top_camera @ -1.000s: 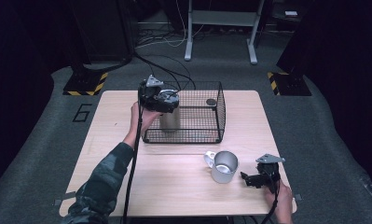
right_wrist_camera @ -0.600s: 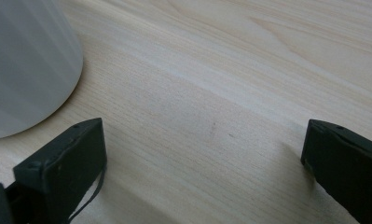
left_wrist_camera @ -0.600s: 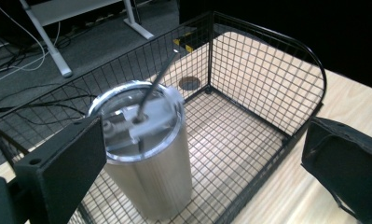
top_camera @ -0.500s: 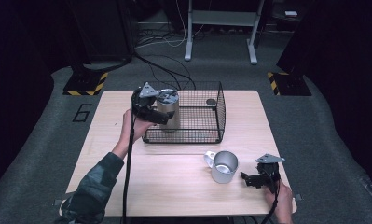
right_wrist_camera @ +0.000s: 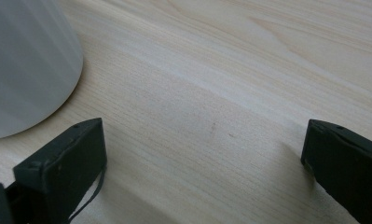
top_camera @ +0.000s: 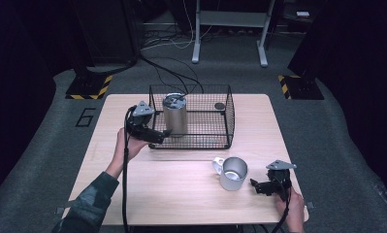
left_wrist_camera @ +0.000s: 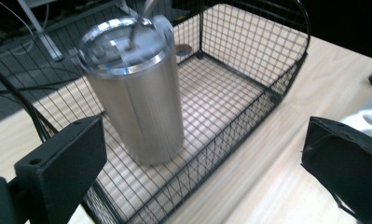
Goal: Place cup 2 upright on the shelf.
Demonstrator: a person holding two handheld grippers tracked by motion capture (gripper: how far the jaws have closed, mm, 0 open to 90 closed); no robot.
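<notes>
**Left gripper view: jaws spread before the tumbler in the basket**

In the left gripper view the left gripper (left_wrist_camera: 202, 172) had its jaws spread wide with nothing between them, just outside the near wall of the wire basket (left_wrist_camera: 267, 100). The steel tumbler (left_wrist_camera: 134, 91) stood upright inside the basket at its left end, its clear lid on. A small dark disc (top_camera: 219, 106) lay on the basket floor toward the far right corner.

The right gripper (right_wrist_camera: 202, 172) likewise held its jaws apart and empty, low over the bare desk (right_wrist_camera: 221, 70), with the metal mug (top_camera: 232, 172) just beside its left jaw and not touching. In the high view the mug stood upright near the desk's front edge, handle pointing left, well apart from the basket.
</notes>
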